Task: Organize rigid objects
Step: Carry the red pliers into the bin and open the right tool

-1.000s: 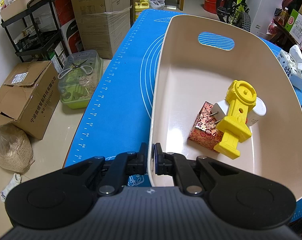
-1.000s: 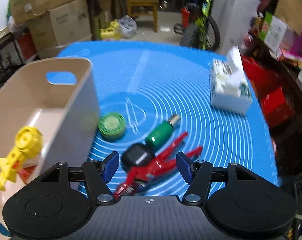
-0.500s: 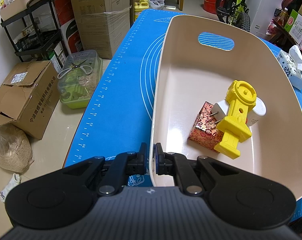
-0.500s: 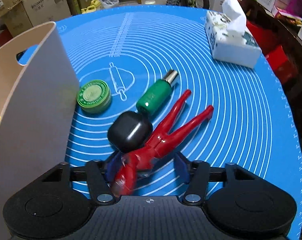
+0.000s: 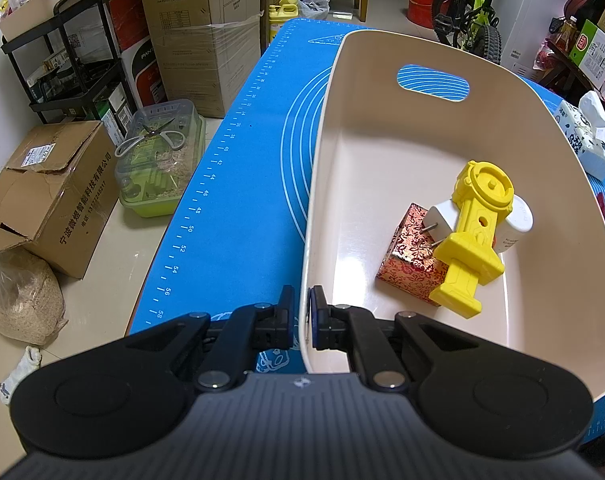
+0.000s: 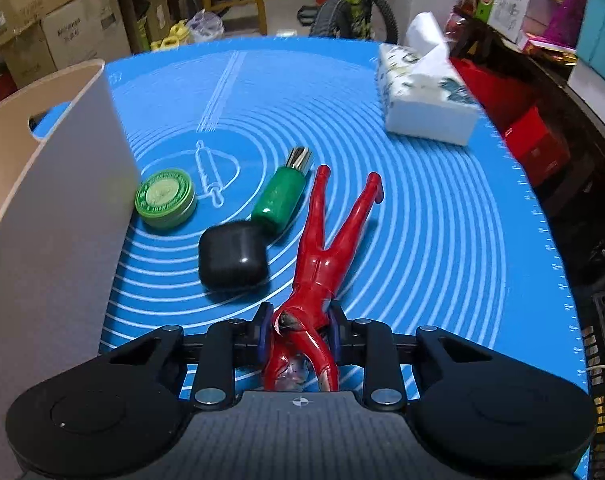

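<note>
My left gripper (image 5: 301, 320) is shut on the near rim of the beige bin (image 5: 382, 152). In the bin lie a yellow toy (image 5: 472, 236), a red patterned box (image 5: 408, 258) and a white plug adapter (image 5: 438, 220). My right gripper (image 6: 298, 330) is shut on the upper body of a red figure (image 6: 322, 248) whose legs point away. On the blue mat (image 6: 422, 208) beside it lie a black case (image 6: 232, 260), a green bottle (image 6: 280, 196) and a green round tin (image 6: 165, 197). The bin wall (image 6: 54, 216) stands at the left of the right wrist view.
A tissue box (image 6: 424, 98) sits at the mat's far right; it also shows in the left wrist view (image 5: 582, 140). Cardboard boxes (image 5: 46, 196), a clear container (image 5: 160, 164) and a shelf stand on the floor left of the table. A bicycle stands behind.
My right gripper has come down over the red figure and closed on its upper body. The left gripper and bin have not moved.
</note>
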Motion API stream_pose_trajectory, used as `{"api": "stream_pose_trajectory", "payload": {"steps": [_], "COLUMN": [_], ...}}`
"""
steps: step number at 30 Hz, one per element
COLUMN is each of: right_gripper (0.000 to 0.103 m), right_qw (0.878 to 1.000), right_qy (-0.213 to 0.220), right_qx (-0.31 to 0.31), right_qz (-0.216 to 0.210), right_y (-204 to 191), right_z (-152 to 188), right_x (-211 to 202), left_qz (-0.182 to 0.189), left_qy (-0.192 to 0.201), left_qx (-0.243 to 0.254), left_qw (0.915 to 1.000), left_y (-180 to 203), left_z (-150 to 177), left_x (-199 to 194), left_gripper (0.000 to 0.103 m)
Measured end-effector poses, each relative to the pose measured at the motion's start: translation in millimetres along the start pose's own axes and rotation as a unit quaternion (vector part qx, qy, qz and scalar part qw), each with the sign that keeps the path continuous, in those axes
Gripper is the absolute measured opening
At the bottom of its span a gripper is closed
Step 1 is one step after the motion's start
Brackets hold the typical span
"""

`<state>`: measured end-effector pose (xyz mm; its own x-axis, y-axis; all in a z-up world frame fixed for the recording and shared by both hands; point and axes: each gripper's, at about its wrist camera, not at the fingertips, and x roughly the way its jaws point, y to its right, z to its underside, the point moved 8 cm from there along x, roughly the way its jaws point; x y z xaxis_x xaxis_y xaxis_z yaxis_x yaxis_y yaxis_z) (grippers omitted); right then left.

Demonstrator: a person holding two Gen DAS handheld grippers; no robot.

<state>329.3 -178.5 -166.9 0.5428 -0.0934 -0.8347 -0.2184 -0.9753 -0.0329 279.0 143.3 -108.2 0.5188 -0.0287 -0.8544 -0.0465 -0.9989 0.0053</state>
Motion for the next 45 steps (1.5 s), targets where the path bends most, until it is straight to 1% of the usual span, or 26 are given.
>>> {"api": "stream_pose_trajectory", "payload": {"steps": [5,11,17,20,22,25,30,35,38,42,45], "right_gripper": [0.036,0.036,0.036,0.036,0.036,0.036,0.036,0.036,0.036,0.036,0.035], "right_qw": [0.999,0.995,0.986,0.980,0.977,0.973,0.968,0.967,0.966,0.964,0.962], "right_qy": [0.036,0.092,0.147,0.161,0.164,0.159,0.132,0.089,0.054,0.021,0.026], "right_qx": [-0.010,-0.027,-0.050,-0.068,-0.082,-0.106,-0.150,-0.169,-0.176,-0.202,-0.223], "right_qz": [-0.006,-0.029,-0.069,-0.094,-0.111,-0.131,-0.152,-0.171,-0.183,-0.174,-0.154], "right_y": [3.1,-9.6,-44.0,-68.0,-91.1,-119.7,-164.5,-198.4,-214.9,-229.4,-235.7], "right_z": [-15.5,-43.6,-72.7,-82.9,-85.7,-86.4,-81.0,-68.3,-57.4,-42.4,-39.0], "right_x": [-30.1,-73.4,-114.0,-126.3,-129.5,-126.3,-110.4,-91.3,-78.0,-57.5,-52.4], "left_qz": [0.000,0.000,-0.001,-0.001,-0.002,-0.001,0.000,0.000,-0.001,0.000,0.000], "left_qy": [0.000,0.000,0.000,0.000,-0.001,0.000,-0.001,-0.001,-0.001,-0.001,-0.001], "left_qx": [0.000,0.000,0.000,0.001,0.001,0.001,0.000,0.000,0.000,0.000,0.000], "left_qw": [1.0000,1.0000,1.0000,1.0000,1.0000,1.0000,1.0000,1.0000,1.0000,1.0000,1.0000], "left_y": [-0.1,-0.3,-0.3,-0.8,-1.5,-1.1,-1.1,-1.0,-1.1,-1.3,-0.9], "left_z": [0.0,0.1,0.1,0.3,0.5,0.3,0.2,-0.2,-0.2,-0.2,-0.3], "left_x": [0.0,0.2,0.3,0.0,0.0,-0.1,-0.1,-0.3,-0.2,-0.2,-0.6], "left_gripper": [0.011,0.011,0.011,0.011,0.011,0.011,0.011,0.011,0.011,0.011,0.011]}}
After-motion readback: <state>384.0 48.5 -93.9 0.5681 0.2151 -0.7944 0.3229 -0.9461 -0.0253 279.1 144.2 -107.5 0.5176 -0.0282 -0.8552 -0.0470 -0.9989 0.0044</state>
